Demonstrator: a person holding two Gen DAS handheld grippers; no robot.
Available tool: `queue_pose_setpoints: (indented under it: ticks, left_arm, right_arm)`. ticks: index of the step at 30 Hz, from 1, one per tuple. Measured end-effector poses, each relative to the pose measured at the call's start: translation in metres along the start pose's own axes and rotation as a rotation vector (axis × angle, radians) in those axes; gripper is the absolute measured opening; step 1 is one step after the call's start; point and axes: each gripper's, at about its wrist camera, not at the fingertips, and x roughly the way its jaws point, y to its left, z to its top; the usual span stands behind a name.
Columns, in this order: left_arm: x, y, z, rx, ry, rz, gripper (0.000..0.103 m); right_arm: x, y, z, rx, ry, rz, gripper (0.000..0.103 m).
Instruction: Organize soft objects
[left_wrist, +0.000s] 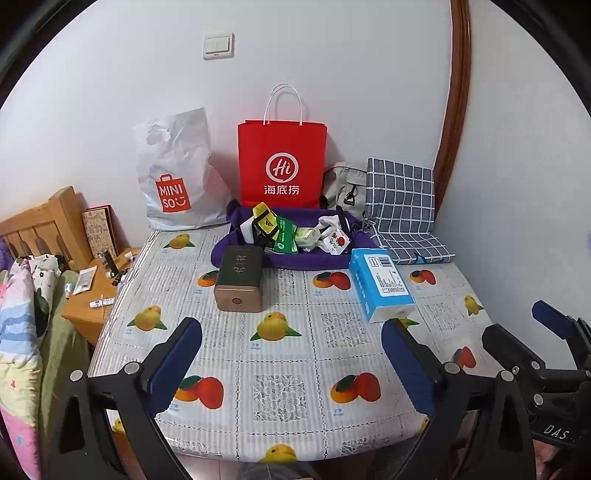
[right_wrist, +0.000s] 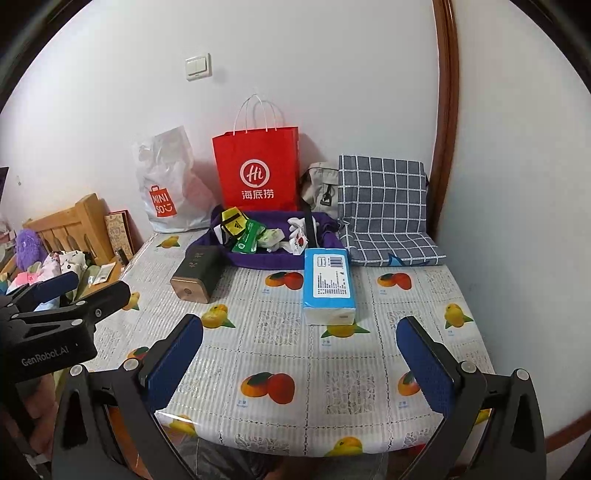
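Note:
A purple fabric tray sits at the back of the table. It holds a yellow and black item, green packets and white socks. A blue and white tissue pack lies in front of the tray on the right. A dark tin lies on the left. My left gripper and right gripper are open and empty above the table's near edge. The right gripper also shows in the left wrist view.
A red paper bag, a white Miniso bag, a beige bag and a checked grey cushion stand along the wall. A wooden bedside stand with small items is at the left.

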Motion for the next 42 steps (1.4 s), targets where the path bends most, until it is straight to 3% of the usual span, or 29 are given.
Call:
queue_pose_setpoints:
  ticks: [42]
  left_arm:
    - [0.0036, 0.0047, -0.0034, -0.007, 0.014, -0.003, 0.098]
  right_arm:
    - [0.0072, 0.0038, -0.003, 0.001, 0.015, 0.004, 0.103]
